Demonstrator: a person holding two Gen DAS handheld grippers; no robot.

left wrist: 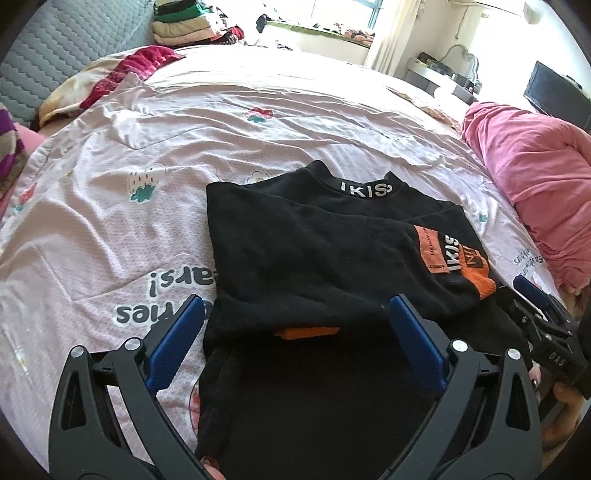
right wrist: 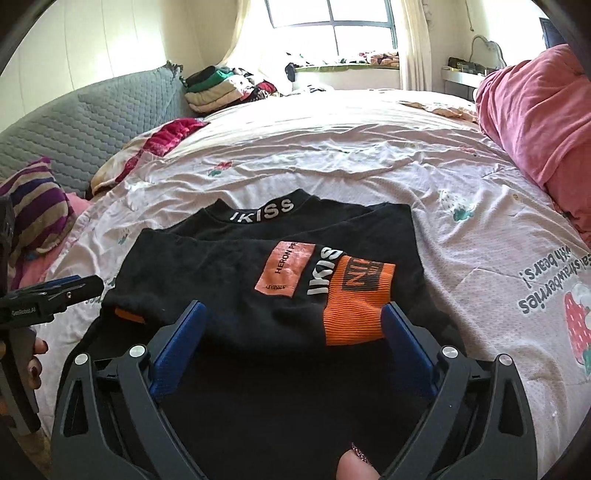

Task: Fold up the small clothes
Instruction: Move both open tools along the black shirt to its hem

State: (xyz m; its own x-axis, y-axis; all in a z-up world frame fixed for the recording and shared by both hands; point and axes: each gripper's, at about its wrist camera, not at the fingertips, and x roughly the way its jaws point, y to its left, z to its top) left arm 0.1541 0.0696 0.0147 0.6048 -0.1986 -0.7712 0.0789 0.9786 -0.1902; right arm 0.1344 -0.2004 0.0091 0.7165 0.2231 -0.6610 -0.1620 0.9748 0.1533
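a black top [left wrist: 314,251] is seen lying folded on the bed [left wrist: 221,122], on a pink printed sheet with strawberry and bear drawings and upside-down lettering. the collar with white letters [right wrist: 262,212] is turned toward the far side of the bed, and a folded layer with an orange patch [right wrist: 284,271] and a ribbed orange cuff [right wrist: 354,306] is laid over the front of the top. a small orange bit [left wrist: 306,332] is seen poking out at the near fold in the left wrist view. the left gripper [left wrist: 295,321] is held just above the near edge of the top, jaws spread wide and released, nothing pinched; cloth is seen between the blue pads but is not pressed by them. the right gripper [right wrist: 295,321] is likewise held over the near edge by the orange cuff, jaws spread wide and released, nothing grasped. in the right wrist view the left gripper is seen at the left edge beside the top, with a hand [right wrist: 35,365] with dark nail polish behind it. a pink blanket [right wrist: 535,110] is bunched at the right side of the bed, a striped purple cloth [right wrist: 37,206] and a red patterned cloth [right wrist: 173,136] lie at the left, a grey quilted headboard [right wrist: 85,125] is behind them, and a stack of folded clothes [right wrist: 218,88] sits at the far end near the window [right wrist: 332,22].
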